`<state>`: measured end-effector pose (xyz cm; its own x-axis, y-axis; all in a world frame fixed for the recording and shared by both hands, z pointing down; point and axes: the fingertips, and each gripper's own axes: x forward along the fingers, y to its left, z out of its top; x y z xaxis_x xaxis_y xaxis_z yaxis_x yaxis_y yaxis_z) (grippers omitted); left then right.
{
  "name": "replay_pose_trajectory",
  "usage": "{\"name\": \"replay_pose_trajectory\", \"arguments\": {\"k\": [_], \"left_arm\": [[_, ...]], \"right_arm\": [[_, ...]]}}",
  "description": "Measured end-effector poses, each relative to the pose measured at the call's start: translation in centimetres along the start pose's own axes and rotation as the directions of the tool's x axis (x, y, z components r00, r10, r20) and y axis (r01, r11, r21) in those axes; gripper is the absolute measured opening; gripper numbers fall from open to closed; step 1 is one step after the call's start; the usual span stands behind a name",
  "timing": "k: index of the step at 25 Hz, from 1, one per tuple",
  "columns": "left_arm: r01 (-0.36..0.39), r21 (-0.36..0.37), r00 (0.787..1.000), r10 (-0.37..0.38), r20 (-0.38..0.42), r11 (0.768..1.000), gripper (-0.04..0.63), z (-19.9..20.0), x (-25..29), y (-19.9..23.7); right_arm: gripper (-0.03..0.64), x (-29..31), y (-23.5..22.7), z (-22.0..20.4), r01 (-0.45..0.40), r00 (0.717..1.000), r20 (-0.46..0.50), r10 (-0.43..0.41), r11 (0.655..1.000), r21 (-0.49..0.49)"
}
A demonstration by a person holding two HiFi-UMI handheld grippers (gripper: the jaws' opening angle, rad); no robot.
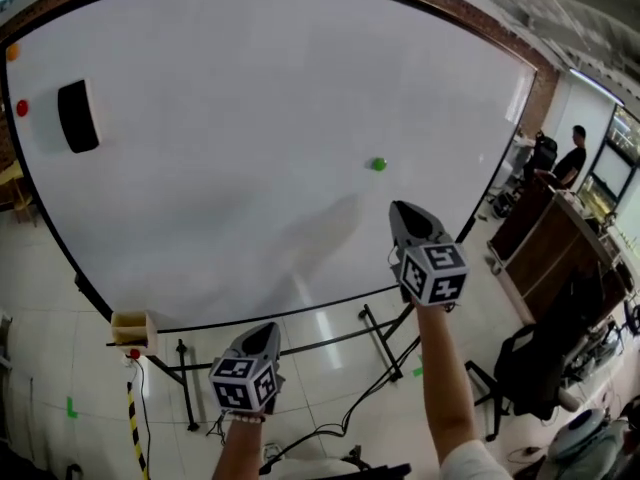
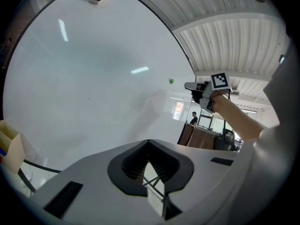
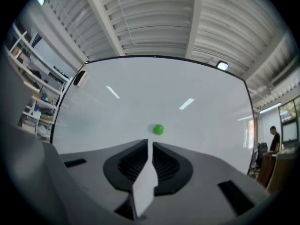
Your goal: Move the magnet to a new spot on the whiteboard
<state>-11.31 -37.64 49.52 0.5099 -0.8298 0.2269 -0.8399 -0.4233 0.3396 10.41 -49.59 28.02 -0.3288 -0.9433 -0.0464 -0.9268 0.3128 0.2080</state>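
A small green magnet (image 1: 379,164) sticks to the big whiteboard (image 1: 250,118), right of its middle. My right gripper (image 1: 400,208) is raised just below the magnet, a short way off the board. In the right gripper view the magnet (image 3: 158,130) sits just above the gripper (image 3: 150,143), whose jaws stand apart by a thin slit with nothing between them. My left gripper (image 1: 268,328) hangs low under the board's bottom edge. Its jaws meet at the tips (image 2: 149,142) and are empty. The left gripper view also catches the magnet (image 2: 171,81) and the right gripper (image 2: 190,86).
A black eraser (image 1: 78,116), a red magnet (image 1: 22,108) and an orange magnet (image 1: 12,53) sit at the board's left edge. A small wooden box (image 1: 133,330) hangs at its lower left corner. At the right are a wooden counter (image 1: 545,238), a chair (image 1: 530,368) and a person (image 1: 572,158).
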Motion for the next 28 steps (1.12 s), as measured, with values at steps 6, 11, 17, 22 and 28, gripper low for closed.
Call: {"name": "replay_pose_trajectory", "arguments": {"k": [6, 11, 17, 22, 28], "left_arm": [[0.091, 0.014, 0.994, -0.09, -0.057, 0.996, 0.0, -2.0, 0.1, -1.4], [0.15, 0.025, 0.983, -0.147, -0.107, 0.988, 0.0, -5.2, -0.9, -4.5], [0.163, 0.033, 0.98, -0.158, -0.12, 0.986, 0.0, -8.4, -3.0, -10.6], [0.173, 0.058, 0.978, -0.164, -0.132, 0.983, 0.0, -11.5, -6.8, -17.2], [0.153, 0.073, 0.978, -0.14, -0.151, 0.986, 0.0, -16.3, -12.8, -23.6]], "right_arm": [[0.003, -7.2, 2.9, -8.1, -0.014, 0.995, -0.096, 0.034, 0.981, 0.193], [0.003, -15.3, 6.3, -14.0, 0.015, 0.989, -0.142, 0.036, 0.939, 0.345], [0.003, -26.4, 7.3, -18.1, 0.052, 0.987, -0.156, 0.022, 0.89, 0.454], [0.003, -35.1, 7.6, -19.3, 0.053, 0.986, -0.164, 0.03, 0.876, 0.48], [0.003, -44.5, 8.6, -20.9, 0.045, 0.985, -0.162, 0.052, 0.838, 0.544]]}}
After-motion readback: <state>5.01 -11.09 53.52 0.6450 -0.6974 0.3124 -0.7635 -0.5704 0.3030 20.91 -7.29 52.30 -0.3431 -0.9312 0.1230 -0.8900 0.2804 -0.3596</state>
